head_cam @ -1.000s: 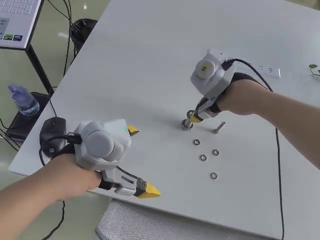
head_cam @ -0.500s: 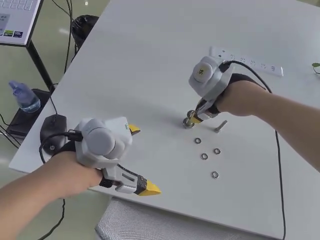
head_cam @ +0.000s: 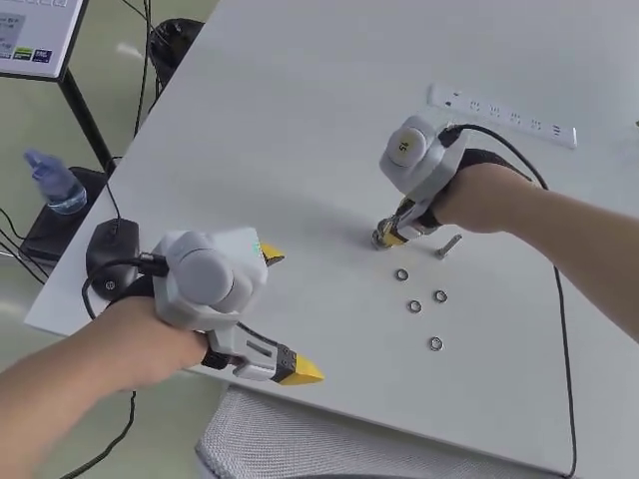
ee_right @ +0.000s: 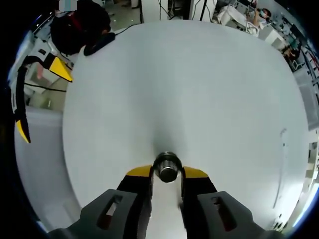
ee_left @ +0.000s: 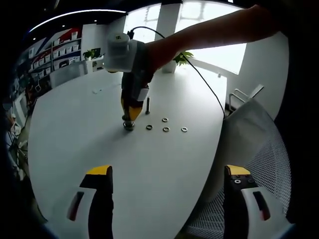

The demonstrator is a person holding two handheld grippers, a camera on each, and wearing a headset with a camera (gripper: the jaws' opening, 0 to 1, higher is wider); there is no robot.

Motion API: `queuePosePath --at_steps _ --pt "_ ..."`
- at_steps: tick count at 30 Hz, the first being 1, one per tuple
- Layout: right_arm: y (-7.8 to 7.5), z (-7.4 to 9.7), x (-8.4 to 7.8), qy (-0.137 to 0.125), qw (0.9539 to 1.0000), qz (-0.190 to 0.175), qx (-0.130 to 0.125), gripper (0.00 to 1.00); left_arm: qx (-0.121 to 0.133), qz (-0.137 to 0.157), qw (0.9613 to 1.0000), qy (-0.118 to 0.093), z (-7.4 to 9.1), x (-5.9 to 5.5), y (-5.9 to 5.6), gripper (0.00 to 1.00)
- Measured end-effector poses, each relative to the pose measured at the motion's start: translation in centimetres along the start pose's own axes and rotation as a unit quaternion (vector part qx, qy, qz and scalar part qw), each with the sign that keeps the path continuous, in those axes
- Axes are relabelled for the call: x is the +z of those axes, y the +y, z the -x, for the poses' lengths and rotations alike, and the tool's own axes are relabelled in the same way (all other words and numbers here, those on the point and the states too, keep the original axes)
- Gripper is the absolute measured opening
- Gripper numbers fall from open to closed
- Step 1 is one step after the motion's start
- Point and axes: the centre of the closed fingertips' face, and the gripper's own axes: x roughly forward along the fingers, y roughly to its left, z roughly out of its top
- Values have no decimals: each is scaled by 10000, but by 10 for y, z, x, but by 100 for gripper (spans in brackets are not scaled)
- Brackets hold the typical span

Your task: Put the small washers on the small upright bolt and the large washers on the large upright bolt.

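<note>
Straddling the large bolt, the right hand-held gripper shows no clear pinch; the left hand-held gripper hangs spread.

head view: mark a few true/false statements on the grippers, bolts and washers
Four washers lie loose on the table. True.
The left gripper is shut. False: its jaws stand wide open, holding nothing.
The right gripper is at the small bolt. False: its jaws flank the large bolt; the small one stands beside it.
A power strip lies beyond the right gripper. True.
</note>
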Motion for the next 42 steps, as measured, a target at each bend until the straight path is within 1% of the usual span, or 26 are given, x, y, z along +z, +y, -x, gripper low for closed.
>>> queuePosePath --at_steps 1,4,9,14,21,31,36,38,42 --pt "-1 -2 -1 16 10000 29 -14 22 4 3 10000 4 0 0 0 92" --pt "0 -2 -1 -17 10000 -55 0 22 -1 3 10000 14 1 -1 0 92" --pt "-4 -10 -2 -9 10000 -70 12 22 -12 2 10000 56 0 -3 0 91" --pt "2 -8 -3 -8 10000 -64 -5 22 -25 7 10000 74 1 -4 0 91" --pt "5 -9 -4 59 10000 -35 18 22 -59 20 9999 131 -1 -7 0 89" --pt "-1 -15 -4 75 9999 -70 29 22 -66 31 9999 101 -4 -3 2 89" --pt "0 -15 -4 79 9999 -85 39 23 -84 35 9999 96 -4 -2 2 88" --pt "-4 -19 -4 63 9999 -71 50 23 -73 24 9999 128 -4 -3 2 88" --pt "-7 -22 -3 71 10000 -34 36 23 -72 33 9999 143 -3 -4 1 87"
